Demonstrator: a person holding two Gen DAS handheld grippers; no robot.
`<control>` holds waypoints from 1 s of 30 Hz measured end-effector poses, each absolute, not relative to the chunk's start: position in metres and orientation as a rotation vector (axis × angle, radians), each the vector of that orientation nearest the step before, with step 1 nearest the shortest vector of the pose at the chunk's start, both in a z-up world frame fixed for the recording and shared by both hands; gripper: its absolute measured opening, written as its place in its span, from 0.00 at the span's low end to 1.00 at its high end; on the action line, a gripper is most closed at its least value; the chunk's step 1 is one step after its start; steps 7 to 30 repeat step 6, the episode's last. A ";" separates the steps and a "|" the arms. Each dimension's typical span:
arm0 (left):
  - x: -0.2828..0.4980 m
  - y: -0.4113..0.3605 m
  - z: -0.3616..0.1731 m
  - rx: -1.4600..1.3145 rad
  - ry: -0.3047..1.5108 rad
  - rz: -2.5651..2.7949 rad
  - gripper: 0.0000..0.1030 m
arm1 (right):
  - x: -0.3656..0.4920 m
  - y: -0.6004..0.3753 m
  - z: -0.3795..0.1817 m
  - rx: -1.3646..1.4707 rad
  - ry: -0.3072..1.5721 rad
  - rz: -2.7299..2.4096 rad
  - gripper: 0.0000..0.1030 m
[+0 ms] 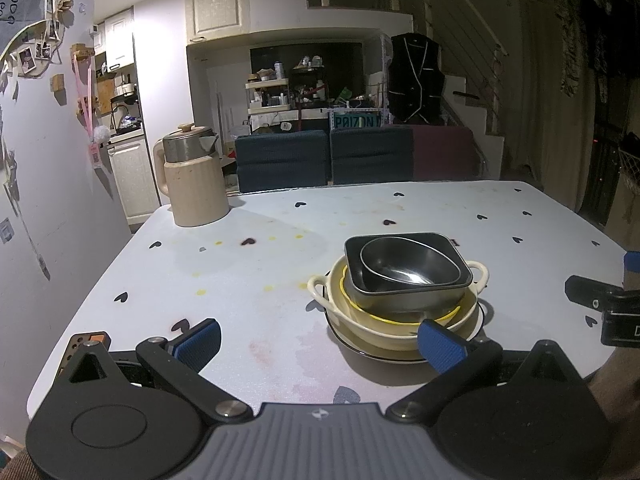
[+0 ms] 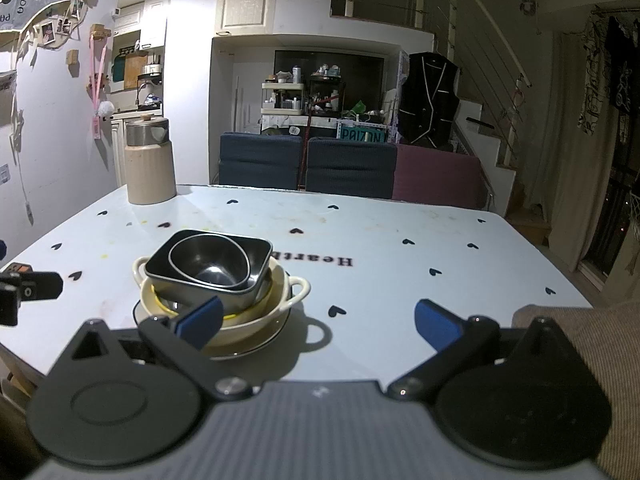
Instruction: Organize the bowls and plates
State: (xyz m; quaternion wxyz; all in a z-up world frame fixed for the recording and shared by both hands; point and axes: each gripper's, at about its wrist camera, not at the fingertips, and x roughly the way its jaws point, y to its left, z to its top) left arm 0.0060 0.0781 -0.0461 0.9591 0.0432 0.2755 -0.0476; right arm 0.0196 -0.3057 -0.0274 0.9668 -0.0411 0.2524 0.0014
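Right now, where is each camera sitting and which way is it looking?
Left wrist: sits on the left gripper, looking across the table; dish stack ahead right, open blue fingers show, right gripper at right edge.
Right wrist: sits on the right gripper, looking the same way; dish stack ahead left, open fingers show, left gripper at left edge.
Shared: stack, beige kettle, blue chairs.
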 end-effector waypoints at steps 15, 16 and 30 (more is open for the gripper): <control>0.005 0.078 -0.045 0.085 0.559 -0.096 1.00 | 0.020 -0.305 -0.028 -0.084 0.511 0.003 1.00; 0.005 0.078 -0.045 0.085 0.559 -0.096 1.00 | 0.020 -0.305 -0.028 -0.084 0.511 0.003 1.00; 0.005 0.078 -0.045 0.085 0.559 -0.096 1.00 | 0.020 -0.305 -0.028 -0.084 0.511 0.003 1.00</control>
